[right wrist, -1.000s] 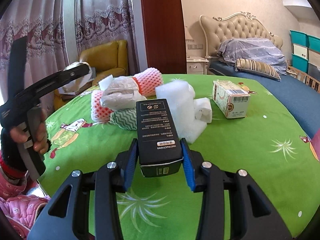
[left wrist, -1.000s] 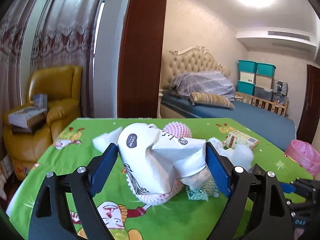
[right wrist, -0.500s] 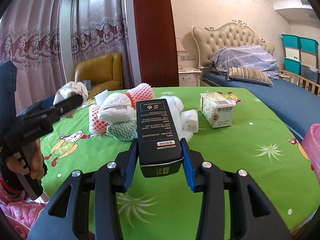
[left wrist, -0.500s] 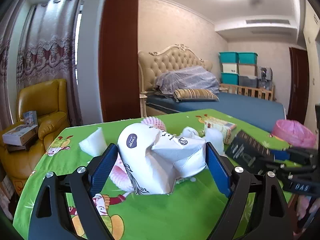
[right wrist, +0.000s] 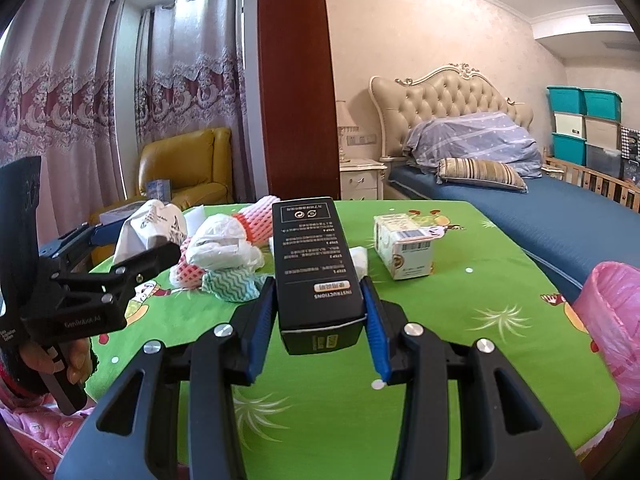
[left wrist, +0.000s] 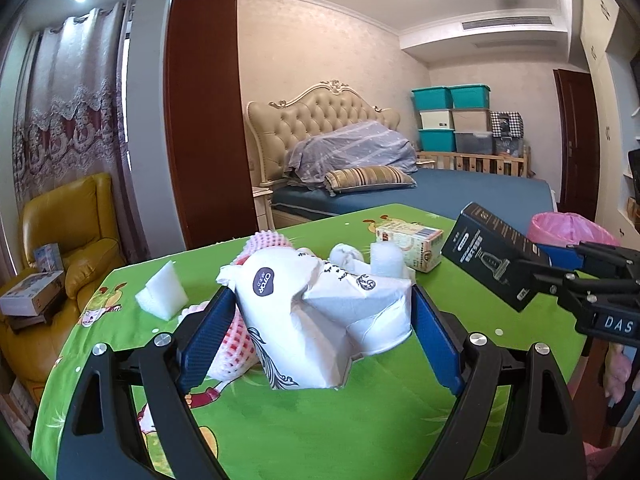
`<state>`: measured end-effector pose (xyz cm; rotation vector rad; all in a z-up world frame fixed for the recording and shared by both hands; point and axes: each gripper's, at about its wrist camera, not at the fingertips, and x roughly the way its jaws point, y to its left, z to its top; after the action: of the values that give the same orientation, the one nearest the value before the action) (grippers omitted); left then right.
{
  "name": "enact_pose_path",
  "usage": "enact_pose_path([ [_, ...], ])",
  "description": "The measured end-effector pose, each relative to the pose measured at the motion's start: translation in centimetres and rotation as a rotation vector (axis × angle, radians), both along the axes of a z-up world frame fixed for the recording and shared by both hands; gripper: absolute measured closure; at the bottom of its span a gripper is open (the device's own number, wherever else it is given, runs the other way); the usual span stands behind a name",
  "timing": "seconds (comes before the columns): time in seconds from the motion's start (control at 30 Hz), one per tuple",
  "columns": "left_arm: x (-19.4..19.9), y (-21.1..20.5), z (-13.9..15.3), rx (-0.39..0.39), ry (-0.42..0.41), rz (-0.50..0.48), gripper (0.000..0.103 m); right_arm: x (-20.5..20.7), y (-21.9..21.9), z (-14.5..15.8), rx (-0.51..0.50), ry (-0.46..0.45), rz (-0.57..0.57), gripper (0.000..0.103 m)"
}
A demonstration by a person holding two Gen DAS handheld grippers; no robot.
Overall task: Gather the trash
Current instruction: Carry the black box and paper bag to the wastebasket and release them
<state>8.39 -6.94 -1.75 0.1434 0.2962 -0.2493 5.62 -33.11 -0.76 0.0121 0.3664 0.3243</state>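
Observation:
My left gripper (left wrist: pixel 320 320) is shut on a crumpled white paper bag (left wrist: pixel 316 320), held above the green table (left wrist: pixel 320 432). In the right wrist view that bag (right wrist: pixel 148 228) shows at the left. My right gripper (right wrist: pixel 320 304) is shut on a black carton (right wrist: pixel 314 272) with white print; the same black carton (left wrist: pixel 492 256) appears at the right of the left wrist view. On the table lie a pink foam net (right wrist: pixel 256 220), a white plastic bag (right wrist: pixel 224 244), a teal zigzag cloth (right wrist: pixel 230 284), white foam pieces (left wrist: pixel 162 294) and a small printed carton (right wrist: pixel 404 246).
A bin lined with a pink bag (right wrist: pixel 612 328) stands at the table's right edge. A yellow armchair (left wrist: pixel 68 240) with boxes sits to the left, a bed (right wrist: pixel 520 200) behind. A hand (right wrist: pixel 60 360) holds the left gripper's handle.
Both grippers swung toward the right with their loads still gripped; the view now takes in more of the bed and pink bin. The black carton has come into the left wrist view.

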Motion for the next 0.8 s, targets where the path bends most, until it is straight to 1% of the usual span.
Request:
enact_pose_path([
  [0.17, 0.2, -0.8, 0.3, 0.007, 0.001, -0.029, 0.021, -0.3, -1.1, 0.2, 0.01, -0.009, -0.022, 0.062],
  [0.33, 0.4, -2.6, 0.6, 0.024, -0.003, -0.086, 0.021, -0.6, -2.2, 0.4, 0.015, -0.017, -0.049, 0.062],
  [0.57, 1.6, -4.8, 0.9, 0.006, 0.04, -0.168, 0.021, -1.3, -5.4, 1.0, 0.023, -0.04, -0.12, 0.062],
  [0.8, 2.9, -9.2, 1.1, 0.009, 0.069, -0.265, 0.021, -2.3, -9.5, 1.0, 0.032, -0.055, -0.219, 0.062],
])
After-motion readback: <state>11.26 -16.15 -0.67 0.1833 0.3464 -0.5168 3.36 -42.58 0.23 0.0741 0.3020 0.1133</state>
